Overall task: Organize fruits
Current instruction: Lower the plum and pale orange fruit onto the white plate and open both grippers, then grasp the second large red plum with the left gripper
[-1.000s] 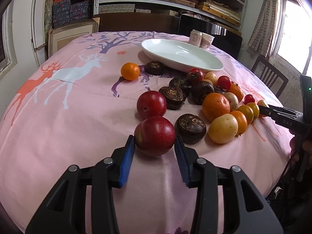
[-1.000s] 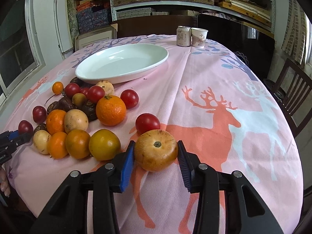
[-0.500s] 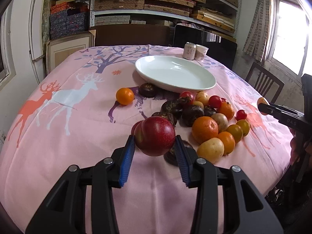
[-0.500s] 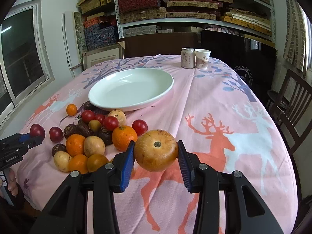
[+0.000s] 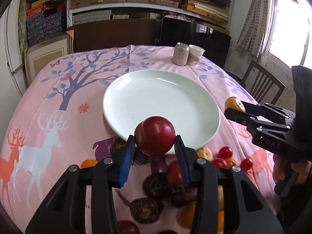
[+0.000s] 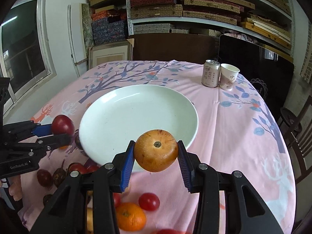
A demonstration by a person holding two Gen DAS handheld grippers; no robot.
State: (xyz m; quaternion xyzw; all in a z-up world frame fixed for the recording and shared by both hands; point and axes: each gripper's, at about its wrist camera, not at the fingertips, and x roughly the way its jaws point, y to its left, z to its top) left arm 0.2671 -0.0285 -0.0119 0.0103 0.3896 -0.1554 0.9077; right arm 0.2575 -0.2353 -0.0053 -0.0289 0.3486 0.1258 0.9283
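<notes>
Red and speckled, the plum sat clamped between the blue-padded fingers of your left gripper, held in the air over the near rim of the white plate. Your right gripper had its fingers pressed on a tan, brown-stemmed round fruit, likewise raised above the plate's near edge. The plate itself held nothing and lay on the pink deer-print cloth covering the bench. Below both grippers the loose fruit stayed on the cloth: an orange, a cherry tomato and dark brown wrinkled fruits. A drink can and a paper cup stood side by side at the far edge.
</notes>
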